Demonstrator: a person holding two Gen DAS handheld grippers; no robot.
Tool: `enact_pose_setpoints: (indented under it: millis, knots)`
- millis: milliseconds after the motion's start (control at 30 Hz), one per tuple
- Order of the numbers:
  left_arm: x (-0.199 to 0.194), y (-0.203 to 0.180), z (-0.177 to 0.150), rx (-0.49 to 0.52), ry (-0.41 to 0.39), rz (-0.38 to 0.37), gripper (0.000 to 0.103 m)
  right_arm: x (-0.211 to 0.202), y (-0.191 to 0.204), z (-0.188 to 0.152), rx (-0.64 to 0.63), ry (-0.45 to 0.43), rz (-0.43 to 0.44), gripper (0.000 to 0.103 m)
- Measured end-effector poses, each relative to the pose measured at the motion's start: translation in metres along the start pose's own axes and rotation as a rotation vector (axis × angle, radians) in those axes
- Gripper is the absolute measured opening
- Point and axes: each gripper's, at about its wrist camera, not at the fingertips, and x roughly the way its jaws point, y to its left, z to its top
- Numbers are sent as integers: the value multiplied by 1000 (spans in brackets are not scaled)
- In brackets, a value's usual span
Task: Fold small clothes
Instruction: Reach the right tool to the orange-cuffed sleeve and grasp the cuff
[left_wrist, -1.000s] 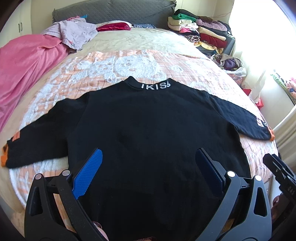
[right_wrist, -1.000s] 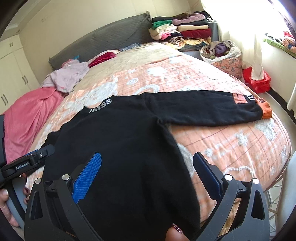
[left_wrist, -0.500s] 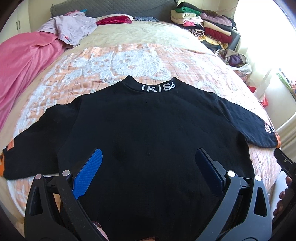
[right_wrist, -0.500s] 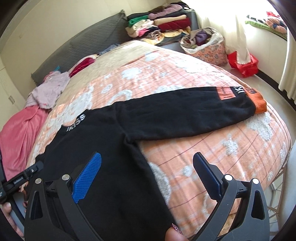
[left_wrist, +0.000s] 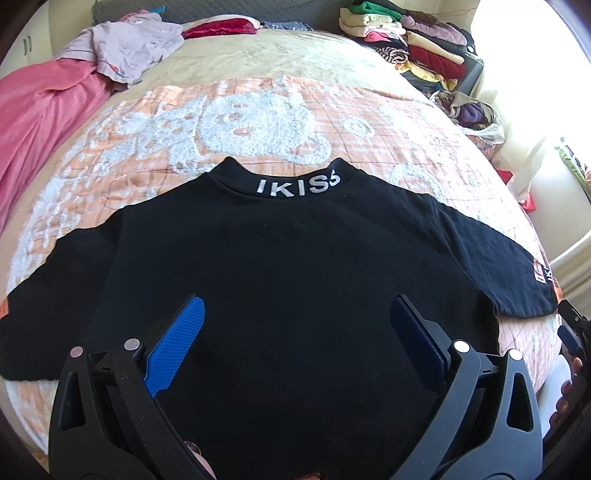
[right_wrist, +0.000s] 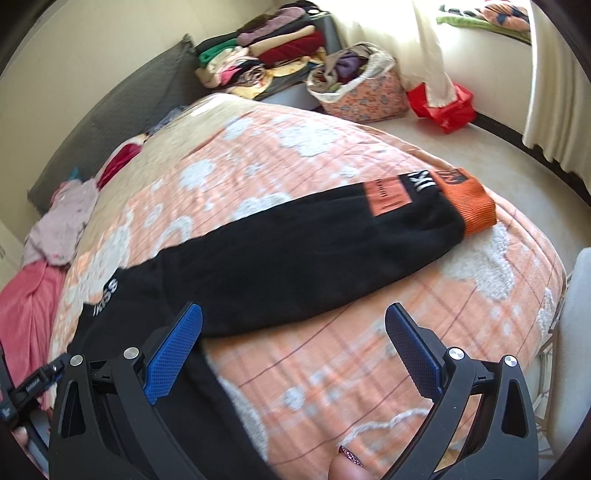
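A black sweatshirt (left_wrist: 288, 266) with white "IKISS" lettering on its collar (left_wrist: 297, 184) lies flat and spread out on the bed, sleeves stretched to both sides. My left gripper (left_wrist: 295, 325) is open and empty above the lower body of the sweatshirt. My right gripper (right_wrist: 293, 332) is open and empty, over the bedspread just below the right sleeve (right_wrist: 314, 254). That sleeve ends in an orange cuff (right_wrist: 469, 203) near the bed's edge. The left sleeve's end is cut off at the left wrist view's edge.
The bed has an orange and white blanket (left_wrist: 258, 122). A pink cover (left_wrist: 37, 122) and a lilac garment (left_wrist: 125, 51) lie at the far left. A pile of folded clothes (right_wrist: 266, 62) and a floral basket (right_wrist: 362, 88) stand beyond the bed. A red bag (right_wrist: 443, 107) is on the floor.
Both grippers stay open. The left gripper has moved forward over the sweatshirt. The right gripper has swung right, from over the sweatshirt's body toward the right sleeve and its cuff.
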Motion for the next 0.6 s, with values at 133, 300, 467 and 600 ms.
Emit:
enact_pose_setpoints:
  millis: [133, 300, 467, 600]
  knots:
    - [8, -3, 6, -2, 7, -13, 95, 11, -20, 15, 67, 3, -11, 99]
    - [18, -6, 13, 2, 7, -25, 95, 29, -41, 29, 146, 14, -41, 99]
    - [29, -9, 13, 17, 26, -29, 95, 49, -64, 37, 212, 22, -93, 99]
    - [36, -10, 13, 20, 30, -32, 95, 64, -85, 42, 282, 26, -75, 99]
